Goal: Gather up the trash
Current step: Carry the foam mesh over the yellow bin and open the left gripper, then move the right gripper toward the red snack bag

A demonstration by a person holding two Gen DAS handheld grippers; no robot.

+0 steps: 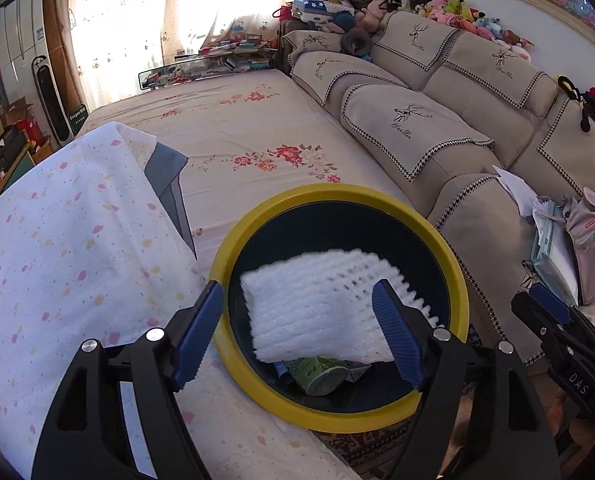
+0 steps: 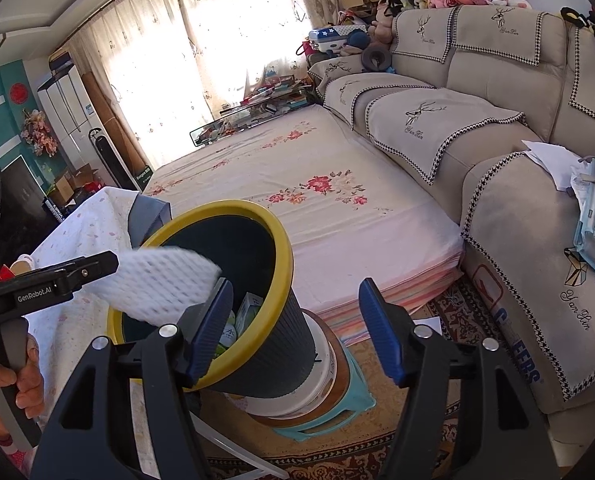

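Observation:
A dark bin with a yellow rim (image 1: 233,248) stands beside the bed, on a white bucket over a turquoise stool (image 2: 337,412). My left gripper (image 1: 297,292) hangs over the bin's mouth with its jaws wide apart. A blurred white foam net sheet (image 1: 313,304) floats between them above the bin, and the blue pads do not press on it. A green can (image 1: 321,372) and a small carton lie at the bottom. In the right wrist view the foam net sheet (image 2: 165,280) sits at the left gripper's tip (image 2: 97,264). My right gripper (image 2: 297,284) is open and empty, just right of the bin's rim (image 2: 285,256).
A bed with a floral sheet (image 1: 237,128) runs behind the bin, with a spotted quilt (image 1: 69,232) at its left. A beige sofa (image 2: 497,128) lines the right, holding papers and a bag (image 1: 593,248). A patterned rug (image 2: 457,320) covers the floor. A hand (image 2: 1,384) grips the left tool.

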